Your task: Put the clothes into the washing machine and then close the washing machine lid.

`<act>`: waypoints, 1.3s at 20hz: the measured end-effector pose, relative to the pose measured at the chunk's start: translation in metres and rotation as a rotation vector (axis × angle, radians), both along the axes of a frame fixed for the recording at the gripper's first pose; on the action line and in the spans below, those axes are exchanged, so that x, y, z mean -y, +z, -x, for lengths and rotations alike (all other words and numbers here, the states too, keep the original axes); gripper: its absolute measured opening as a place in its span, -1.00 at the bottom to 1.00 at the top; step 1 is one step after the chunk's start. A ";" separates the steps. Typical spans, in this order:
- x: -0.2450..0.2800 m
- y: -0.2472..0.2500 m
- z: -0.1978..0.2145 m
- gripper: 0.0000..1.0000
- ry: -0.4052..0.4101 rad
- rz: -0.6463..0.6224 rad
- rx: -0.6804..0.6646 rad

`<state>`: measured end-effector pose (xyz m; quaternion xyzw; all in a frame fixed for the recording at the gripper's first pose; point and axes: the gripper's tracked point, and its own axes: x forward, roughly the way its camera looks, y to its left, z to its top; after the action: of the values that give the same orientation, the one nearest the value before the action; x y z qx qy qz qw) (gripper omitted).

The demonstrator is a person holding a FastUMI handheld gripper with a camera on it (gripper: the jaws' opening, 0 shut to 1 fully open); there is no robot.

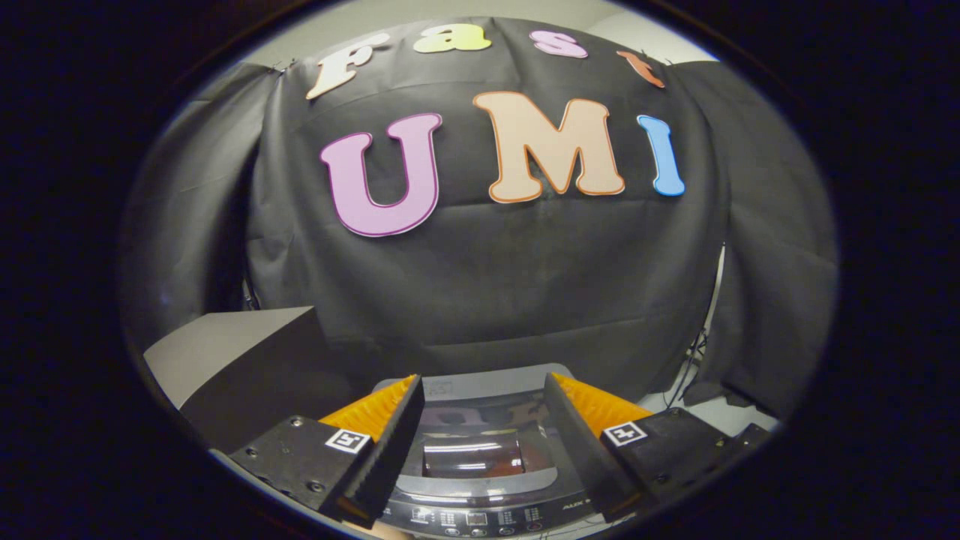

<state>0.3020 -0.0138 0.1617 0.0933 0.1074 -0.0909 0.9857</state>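
A top-loading washing machine (480,390) stands below and just ahead of my fingers. Its dark glossy lid (472,450) with a glass window lies flat and shut, mirroring the wall behind. A control panel (480,517) runs along the machine's near edge. My gripper (484,397) hovers above the lid, open, with a wide gap and nothing between the fingers. I see no clothes from here.
A grey box-like block (240,360) with a dark front face stands left of the machine, close to my left finger. Black cloth hangs behind everything. Cables (694,367) dangle at the right beside a strip of pale floor (720,412).
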 end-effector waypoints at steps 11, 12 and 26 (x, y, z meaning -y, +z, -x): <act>0.015 0.005 0.039 0.95 0.003 0.025 0.041; 0.016 0.007 0.043 0.95 0.005 0.032 0.050; 0.045 0.018 0.104 0.94 -0.013 0.070 0.165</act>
<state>0.1977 -0.0592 0.1801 0.0668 0.0220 -0.0932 0.9932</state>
